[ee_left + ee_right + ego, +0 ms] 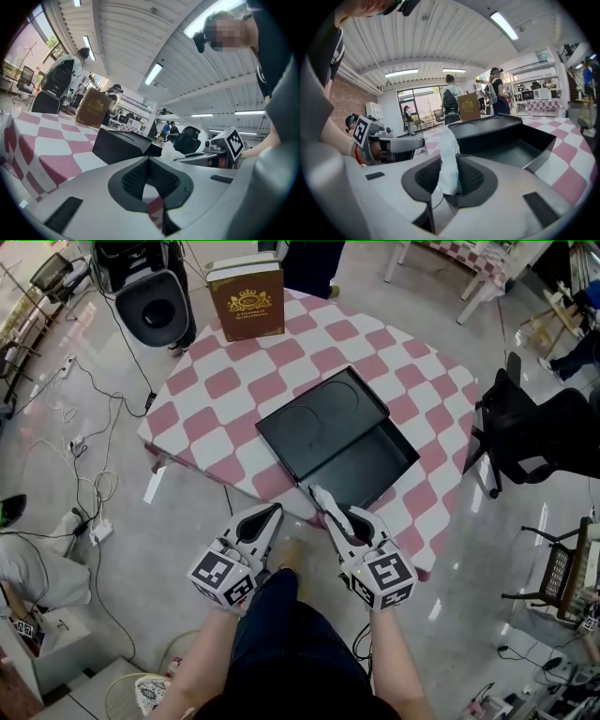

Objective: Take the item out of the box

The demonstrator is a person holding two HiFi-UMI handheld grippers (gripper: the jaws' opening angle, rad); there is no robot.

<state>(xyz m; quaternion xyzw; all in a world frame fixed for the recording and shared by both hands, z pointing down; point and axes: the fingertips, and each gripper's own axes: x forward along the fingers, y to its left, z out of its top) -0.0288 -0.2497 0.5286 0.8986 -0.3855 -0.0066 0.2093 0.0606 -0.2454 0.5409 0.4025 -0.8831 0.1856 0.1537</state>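
Packet (450, 140) pinched in my right gripper (449, 164), held clear of box (375, 474) for removal; left gripper (149, 161) closed, empty.

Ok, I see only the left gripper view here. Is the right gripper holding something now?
Observer: Yes. The right gripper is shut on a thin white soft packet that stands up between its jaws.
Operator: Is anything left inside the black box?
Observer: The black rectangular box shows a bare floor where open; its lid covers the rest.
Operator: Is the packet clear of the box?
Observer: The head view shows it outside, by the box's near corner, above the pink-and-white checked table edge.
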